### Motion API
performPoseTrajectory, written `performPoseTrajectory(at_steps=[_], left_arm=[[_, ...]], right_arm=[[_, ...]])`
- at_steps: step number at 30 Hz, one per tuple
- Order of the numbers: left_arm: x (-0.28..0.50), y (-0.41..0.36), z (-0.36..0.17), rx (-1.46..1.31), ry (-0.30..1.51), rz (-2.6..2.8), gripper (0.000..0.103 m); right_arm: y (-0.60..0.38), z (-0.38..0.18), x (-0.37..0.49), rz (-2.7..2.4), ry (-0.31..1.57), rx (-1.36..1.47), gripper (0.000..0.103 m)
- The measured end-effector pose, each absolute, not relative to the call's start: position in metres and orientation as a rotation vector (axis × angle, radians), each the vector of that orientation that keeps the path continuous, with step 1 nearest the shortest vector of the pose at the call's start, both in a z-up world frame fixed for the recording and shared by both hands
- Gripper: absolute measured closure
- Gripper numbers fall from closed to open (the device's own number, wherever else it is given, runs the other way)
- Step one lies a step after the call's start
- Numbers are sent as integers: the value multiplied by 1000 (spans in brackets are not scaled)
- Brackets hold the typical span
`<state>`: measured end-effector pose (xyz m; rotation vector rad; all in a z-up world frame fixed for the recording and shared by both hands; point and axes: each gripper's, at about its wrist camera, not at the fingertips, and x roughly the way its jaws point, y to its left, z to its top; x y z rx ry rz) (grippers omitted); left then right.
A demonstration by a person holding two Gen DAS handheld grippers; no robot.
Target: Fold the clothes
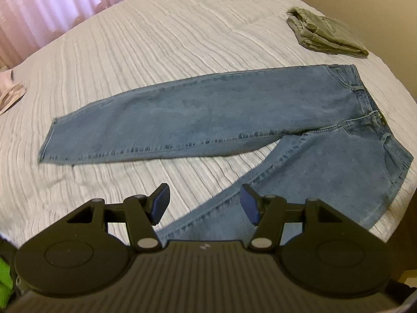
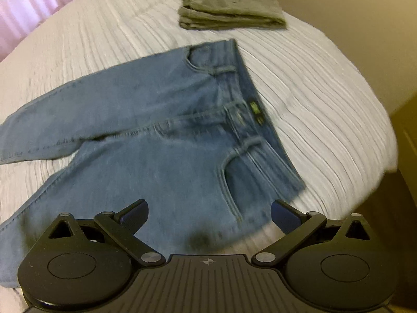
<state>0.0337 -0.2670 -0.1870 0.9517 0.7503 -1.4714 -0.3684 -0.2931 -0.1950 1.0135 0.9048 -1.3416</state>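
**Jeans spread flat on the bed, both tongs hanging open above them**

A pair of blue jeans (image 1: 234, 109) is being shown lying flat on a white ribbed bedspread (image 1: 156, 39), unfolded, with the legs splayed apart in a V. One leg is stretching out toward the left of the left wrist view; the other is running down under the left gripper (image 1: 204, 204). The waistband is lying toward the right edge of the bed.

The left gripper is being held over the nearer leg, its blue pads (image 1: 159, 203) standing well apart, and nothing is being gripped between them.

In the right wrist view, blurred somewhat, the right gripper (image 2: 209, 215) is being held over the hip and pocket area of the jeans (image 2: 156, 143), near the waistband. Its jaws are being kept wide apart and nothing is being held.

A folded grey-green garment (image 2: 229, 7) is seen lying on the bedspread (image 2: 312, 91) beyond the waistband, well apart from the jeans. A pink curtain (image 1: 39, 5) is hanging behind the bed.
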Motion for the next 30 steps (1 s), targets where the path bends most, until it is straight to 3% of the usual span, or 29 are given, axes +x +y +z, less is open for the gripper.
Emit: performPoseTrajectory(at_steps=[9,15,18,23,30], left_arm=[[39,-323,-235,970,698,-1554,48],[45,-394,-275,990,596,-1685,58],[48,-438,-293,1037,475,-1767,61],[61,-511,-323,1125,328,-1836,61],[93,-566,-356,1268,365,-1889,63]], right_arm=[[-400,-240,-369,-1124,870,809,1],[-483,-265,-350,-936,887,552,1],[-525,-279,-347,-874,910,449,15],[-577,-303,-358,-826,954,429,15],[-619,-340,-371,-785,1019,505,15]])
